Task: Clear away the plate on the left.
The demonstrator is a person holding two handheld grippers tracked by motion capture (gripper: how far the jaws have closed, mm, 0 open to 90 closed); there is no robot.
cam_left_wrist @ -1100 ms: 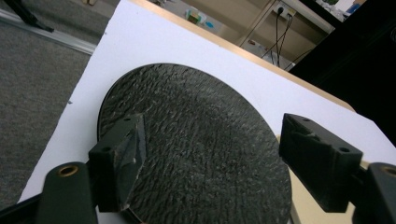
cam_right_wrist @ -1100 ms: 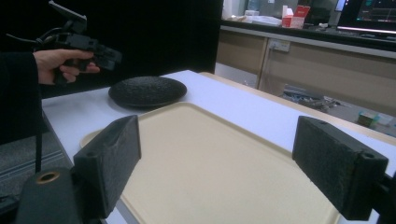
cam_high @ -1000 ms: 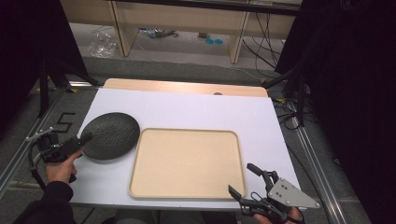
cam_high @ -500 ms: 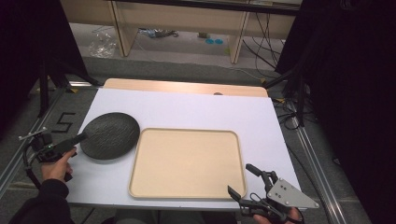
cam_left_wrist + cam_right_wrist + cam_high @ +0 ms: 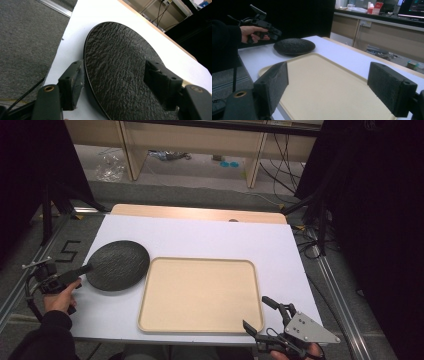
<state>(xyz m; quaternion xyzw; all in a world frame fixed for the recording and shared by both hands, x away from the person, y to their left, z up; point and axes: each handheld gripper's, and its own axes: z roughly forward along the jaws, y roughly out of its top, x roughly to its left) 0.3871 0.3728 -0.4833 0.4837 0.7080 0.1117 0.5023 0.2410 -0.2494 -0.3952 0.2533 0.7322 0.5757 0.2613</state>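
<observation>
A round black textured plate (image 5: pixel 117 265) lies flat on the white table, just left of a shallow beige tray (image 5: pixel 200 295). My left gripper (image 5: pixel 86 268) sits at the plate's left rim, turned on its side. In the left gripper view its gripper (image 5: pixel 117 75) is open, one pad at the plate's (image 5: pixel 120 72) rim and the other over its surface, neither pressing it. My right gripper (image 5: pixel 255 312) stands open off the tray's front right corner. In the right gripper view its gripper (image 5: pixel 328 75) frames the tray (image 5: pixel 332 85), with the plate (image 5: pixel 294 46) and the left gripper (image 5: pixel 275 33) beyond.
The white table top (image 5: pixel 210 240) has a wooden strip (image 5: pixel 200 213) along its far edge. Metal rails (image 5: pixel 335 285) run beside the table. Cables (image 5: pixel 285 160) and a wooden shelf unit lie on the floor behind. Dark curtains hang at both sides.
The left hand has drawn slightly back and rolled its gripper onto its side at the plate's rim. The plate, the tray and the right gripper have stayed put.
</observation>
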